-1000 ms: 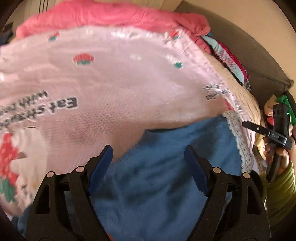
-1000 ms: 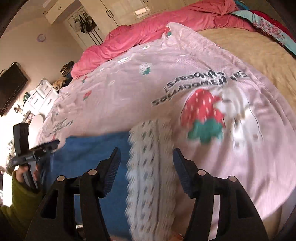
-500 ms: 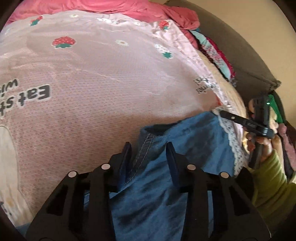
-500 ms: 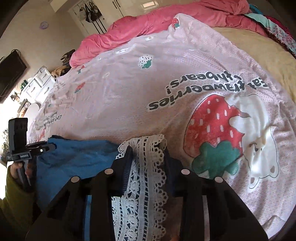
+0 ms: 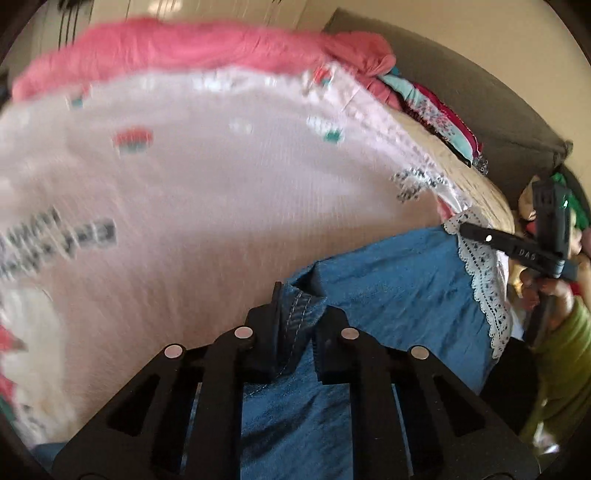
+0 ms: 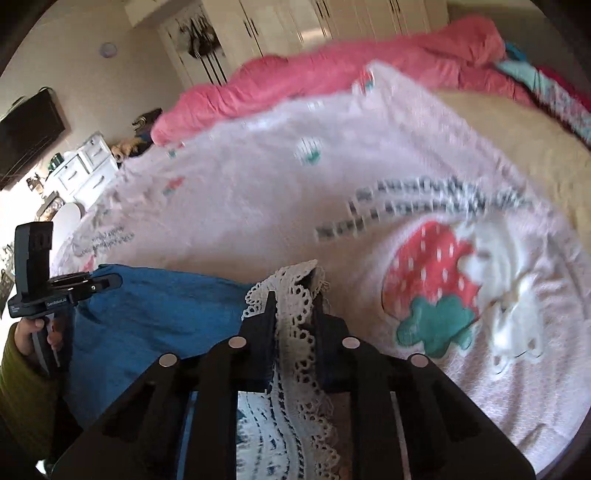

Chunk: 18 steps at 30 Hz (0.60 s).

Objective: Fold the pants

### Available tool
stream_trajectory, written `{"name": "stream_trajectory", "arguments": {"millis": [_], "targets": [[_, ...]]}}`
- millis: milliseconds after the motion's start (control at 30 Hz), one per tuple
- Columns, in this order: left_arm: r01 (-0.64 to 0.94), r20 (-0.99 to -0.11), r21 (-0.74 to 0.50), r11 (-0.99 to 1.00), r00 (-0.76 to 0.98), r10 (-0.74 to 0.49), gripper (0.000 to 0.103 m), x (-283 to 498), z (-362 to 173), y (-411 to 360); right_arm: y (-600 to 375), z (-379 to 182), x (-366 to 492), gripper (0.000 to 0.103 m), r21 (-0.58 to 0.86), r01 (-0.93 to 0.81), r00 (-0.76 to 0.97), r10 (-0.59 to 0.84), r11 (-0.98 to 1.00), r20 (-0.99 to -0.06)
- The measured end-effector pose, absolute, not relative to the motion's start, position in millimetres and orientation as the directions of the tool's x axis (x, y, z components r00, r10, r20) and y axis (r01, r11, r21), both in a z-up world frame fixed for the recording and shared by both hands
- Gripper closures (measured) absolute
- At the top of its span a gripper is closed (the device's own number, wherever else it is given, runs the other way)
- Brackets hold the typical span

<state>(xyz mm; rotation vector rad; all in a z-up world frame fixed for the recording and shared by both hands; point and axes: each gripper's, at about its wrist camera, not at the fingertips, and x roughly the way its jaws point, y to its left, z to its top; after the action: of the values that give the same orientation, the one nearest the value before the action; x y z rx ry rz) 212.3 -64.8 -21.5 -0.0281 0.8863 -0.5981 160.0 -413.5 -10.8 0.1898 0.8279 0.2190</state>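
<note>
Blue denim pants [image 5: 388, 295] with a white lace hem [image 5: 480, 273] lie at the near edge of a pink strawberry-print blanket [image 5: 221, 203]. My left gripper [image 5: 295, 314] is shut on the stitched denim edge of the pants. My right gripper [image 6: 291, 306] is shut on the lace hem [image 6: 295, 332]. In the right wrist view the blue cloth [image 6: 155, 306] stretches left to the left gripper [image 6: 85, 284]. In the left wrist view the right gripper [image 5: 480, 236] shows at the far right on the lace.
A pink duvet [image 6: 332, 74] is bunched along the far side of the bed. Folded colourful clothes [image 5: 436, 114] and a dark headboard [image 5: 480, 103] lie to the right. White drawers [image 6: 81, 170] and wardrobes [image 6: 295, 26] stand beyond the bed.
Both grippers went from wide open to shut, the left on the denim edge, the right on the lace hem. Both views are now blurred from motion.
</note>
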Motion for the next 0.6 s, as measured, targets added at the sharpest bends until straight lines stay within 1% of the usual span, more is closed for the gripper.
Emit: {"name": "stream_trajectory", "arguments": {"millis": [67, 167, 233, 333, 367, 400, 467, 500, 533, 567, 600], "targets": [[0.486, -0.712, -0.206, 0.849, 0.521, -0.471, 0.096, 211, -12, -68, -407, 3, 162, 0.088, 0.193, -0.134, 0.685, 0.232, 0.972, -0.691], [0.463, -0.723, -0.201, 0.863, 0.525, -0.449, 0.096, 223, -17, -70, -404, 10, 184, 0.089, 0.152, -0.142, 0.692, 0.208, 0.978, -0.691], [0.449, -0.737, -0.201, 0.87, 0.516, -0.437, 0.096, 231, -25, -73, -404, 3, 199, 0.089, 0.126, -0.142, 0.674, 0.189, 0.982, -0.714], [0.438, -0.768, -0.183, 0.88, 0.496, -0.406, 0.095, 239, -44, -78, -400, -25, 221, 0.089, 0.065, -0.143, 0.614, 0.139, 0.988, -0.777], [0.433, -0.777, -0.182, 0.883, 0.487, -0.399, 0.094, 240, -50, -77, -399, -36, 226, 0.088, 0.056, -0.144, 0.588, 0.131, 0.988, -0.798], [0.428, -0.782, -0.182, 0.885, 0.483, -0.395, 0.091, 240, -55, -76, -399, -43, 227, 0.088, 0.05, -0.144, 0.579, 0.125, 0.988, -0.806], [0.422, -0.782, -0.204, 0.883, 0.472, -0.407, 0.09, 244, -61, -72, -400, -49, 225, 0.085, 0.055, -0.143, 0.587, 0.129, 0.988, -0.799], [0.417, -0.778, -0.215, 0.883, 0.473, -0.413, 0.087, 244, -60, -69, -401, -48, 224, 0.083, 0.052, -0.138, 0.592, 0.124, 0.989, -0.796], [0.405, -0.773, -0.212, 0.889, 0.488, -0.406, 0.079, 243, -57, -66, -404, -44, 221, 0.073, 0.06, -0.12, 0.601, 0.12, 0.991, -0.79], [0.395, -0.772, -0.194, 0.898, 0.504, -0.388, 0.074, 241, -54, -63, -406, -40, 217, 0.071, 0.077, -0.102, 0.605, 0.123, 0.992, -0.787], [0.386, -0.772, -0.168, 0.907, 0.521, -0.365, 0.068, 237, -50, -60, -414, -30, 208, 0.071, 0.12, -0.065, 0.62, 0.134, 0.991, -0.773]]}}
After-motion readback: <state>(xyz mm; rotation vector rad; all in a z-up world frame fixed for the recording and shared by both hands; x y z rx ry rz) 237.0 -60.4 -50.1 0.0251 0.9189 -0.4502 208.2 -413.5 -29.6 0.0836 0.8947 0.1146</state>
